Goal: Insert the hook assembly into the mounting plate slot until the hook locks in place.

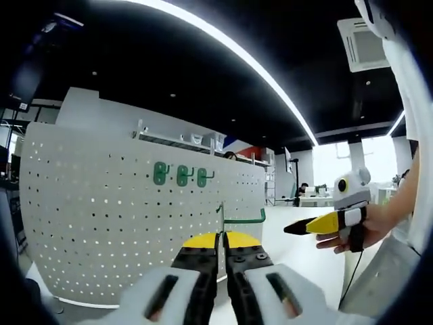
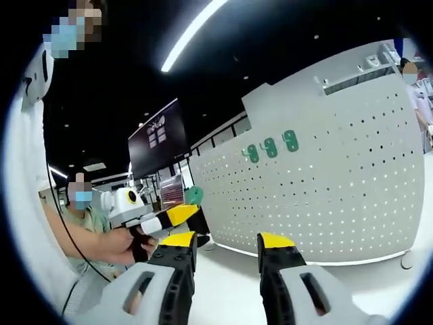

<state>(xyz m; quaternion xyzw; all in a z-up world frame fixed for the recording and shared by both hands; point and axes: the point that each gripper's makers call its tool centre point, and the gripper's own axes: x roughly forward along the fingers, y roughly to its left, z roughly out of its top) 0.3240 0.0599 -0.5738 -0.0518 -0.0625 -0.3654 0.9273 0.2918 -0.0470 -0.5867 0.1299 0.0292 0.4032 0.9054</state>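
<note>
My left gripper [image 1: 220,241] is shut on a thin green wire hook [image 1: 241,219], whose stem rises between the yellow tips and bends off to the right. Just beyond it stands the white perforated mounting board [image 1: 115,203], with three green hook plates [image 1: 181,176] in a row near its top. In the right gripper view my right gripper [image 2: 226,245] is open with nothing between its jaws, facing the same board [image 2: 325,196] and the green plates [image 2: 270,147]. The left gripper [image 2: 169,218] comes in from the left there, with the green hook [image 2: 195,195] at its tip.
A hand holds the right gripper [image 1: 323,223] at the right of the left gripper view. A person sits at the left of the right gripper view, beside a dark screen [image 2: 159,139]. White floor runs along the board's foot [image 2: 304,261].
</note>
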